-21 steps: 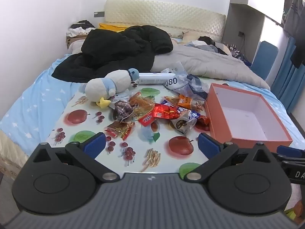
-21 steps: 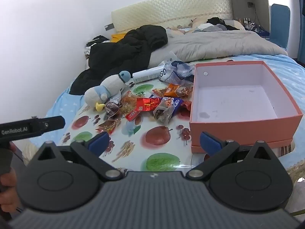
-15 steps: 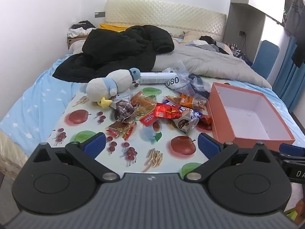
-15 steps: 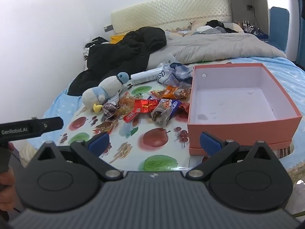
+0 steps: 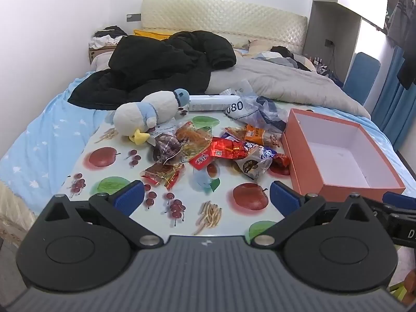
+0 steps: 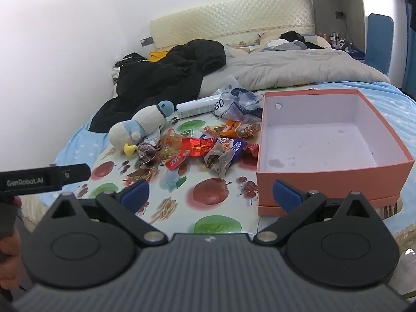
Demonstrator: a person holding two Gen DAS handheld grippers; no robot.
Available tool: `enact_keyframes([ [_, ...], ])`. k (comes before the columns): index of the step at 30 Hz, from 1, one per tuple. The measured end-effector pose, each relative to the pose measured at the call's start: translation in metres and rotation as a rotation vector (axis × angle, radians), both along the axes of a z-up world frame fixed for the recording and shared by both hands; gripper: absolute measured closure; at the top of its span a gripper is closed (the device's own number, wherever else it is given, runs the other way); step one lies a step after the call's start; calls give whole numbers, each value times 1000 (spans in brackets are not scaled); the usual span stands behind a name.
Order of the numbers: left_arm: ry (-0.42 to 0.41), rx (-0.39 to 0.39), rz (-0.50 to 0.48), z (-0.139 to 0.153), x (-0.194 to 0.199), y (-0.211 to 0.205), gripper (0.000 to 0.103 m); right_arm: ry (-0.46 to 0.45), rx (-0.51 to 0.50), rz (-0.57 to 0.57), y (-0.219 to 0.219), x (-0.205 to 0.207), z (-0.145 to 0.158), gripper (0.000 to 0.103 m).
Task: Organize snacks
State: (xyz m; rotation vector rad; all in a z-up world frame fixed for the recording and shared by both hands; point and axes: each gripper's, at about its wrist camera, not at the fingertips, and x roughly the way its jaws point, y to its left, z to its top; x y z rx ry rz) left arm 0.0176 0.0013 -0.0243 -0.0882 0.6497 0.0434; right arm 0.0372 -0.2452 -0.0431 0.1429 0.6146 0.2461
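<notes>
- While both grippers hang over the near edge of the fruit-print tabletop [image 5: 182, 197], neither one holds anything.
- Left gripper [image 5: 206, 195]: its blue fingers [image 5: 130, 193] stand wide apart, tilted downward, with only the printed cloth showing between them.
- Ahead of those fingers lies the snack pile [image 5: 221, 150], a loose heap of wrapped packets well clear of the pads.
- Nearest the left-hand pad is a flat red-and-gold packet [image 5: 162, 173]; a red foil packet [image 5: 223, 149] sits further ahead at the middle of the heap.
- Beyond the right-hand pad stands the orange box [image 5: 309, 166], lid off, its white inside bare; the heap reaches its near-left wall.
- Past the heap lie a plush penguin [image 5: 148, 111], a white tube [image 5: 208, 102] and a crumpled plastic bag [image 5: 257, 111].
- Right gripper [image 6: 210, 193]: fingers [image 6: 286, 193] likewise spread wide, nothing between them but tabletop.
- Its right-hand pad is seen against the near wall of the box [image 6: 325, 182]; whether it touches cannot be told.
- From here the snack pile [image 6: 208, 148] sits ahead and toward the left-hand pad, beside the box's left wall.
- At the left edge of this view a hand [image 6: 10, 254] holds the other gripper's handle.
</notes>
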Motion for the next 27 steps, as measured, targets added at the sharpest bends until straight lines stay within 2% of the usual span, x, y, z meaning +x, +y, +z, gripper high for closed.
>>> enact_keyframes([
  [6, 19, 21, -3, -8, 3, -1, 0, -18, -12, -15, -2, -2, -2, 0],
  [19, 14, -12, -4, -16, 2, 4, 0, 9, -13, -21, -5, 0, -15, 0],
  [27, -2, -21, -29, -24, 3, -8, 0, 26, -6, -39, -7, 1, -20, 0],
])
